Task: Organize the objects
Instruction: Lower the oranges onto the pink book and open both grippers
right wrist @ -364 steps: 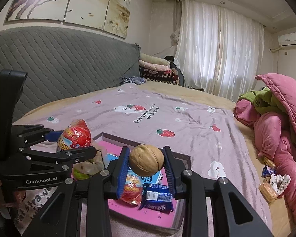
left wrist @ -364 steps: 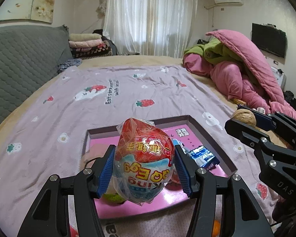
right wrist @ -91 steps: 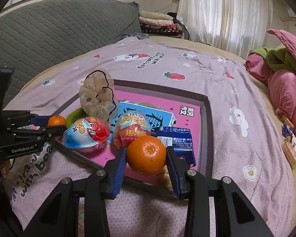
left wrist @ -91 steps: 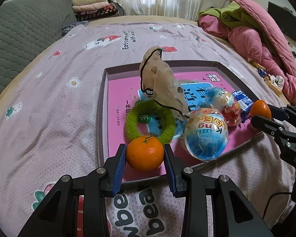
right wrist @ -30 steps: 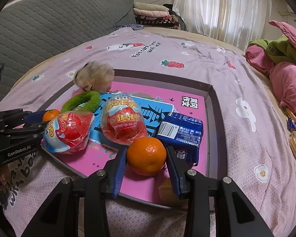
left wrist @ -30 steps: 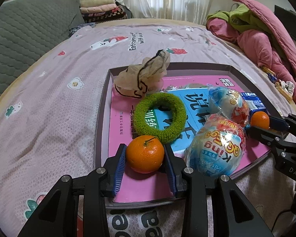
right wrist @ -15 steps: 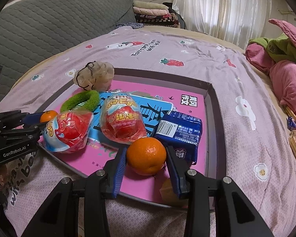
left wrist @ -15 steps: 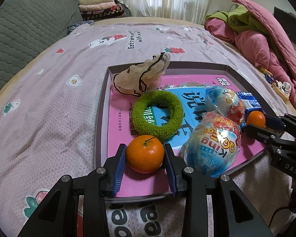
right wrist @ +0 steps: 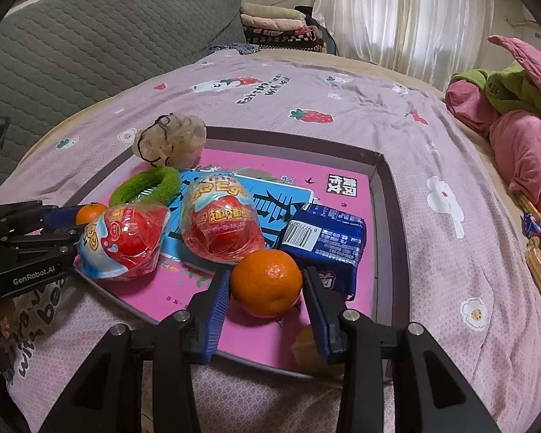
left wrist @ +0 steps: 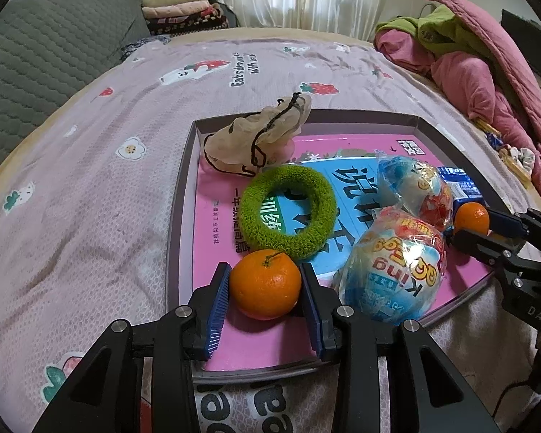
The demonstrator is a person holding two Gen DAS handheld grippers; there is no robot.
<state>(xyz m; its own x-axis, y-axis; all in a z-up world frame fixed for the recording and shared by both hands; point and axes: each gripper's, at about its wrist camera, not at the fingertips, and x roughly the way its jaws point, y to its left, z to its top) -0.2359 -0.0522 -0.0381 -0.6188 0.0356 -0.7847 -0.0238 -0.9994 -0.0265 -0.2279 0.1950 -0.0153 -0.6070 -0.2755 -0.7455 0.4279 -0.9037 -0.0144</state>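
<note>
Left wrist: left claw [left wrist: 265, 301] pinching orange [left wrist: 265, 283] over tray [left wrist: 178, 216] at 6 o'clock; green ring [left wrist: 288, 213] just beyond.
Right wrist: right claw [right wrist: 267, 299] pinching second orange [right wrist: 266, 278] over tray's 6 o'clock edge, blue packet [right wrist: 324, 241] at 1 o'clock.

Home bedroom — strawberry-print bedsheet [left wrist: 90, 166], padded grey headboard [right wrist: 90, 47], heaped pink quilt [left wrist: 487, 72], curtains [right wrist: 396, 14]

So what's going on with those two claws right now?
Left gripper and right gripper each around a tangerine, low over the pink tray. Grip or release unclear. Wrapped eggs crowd alongside.
</note>
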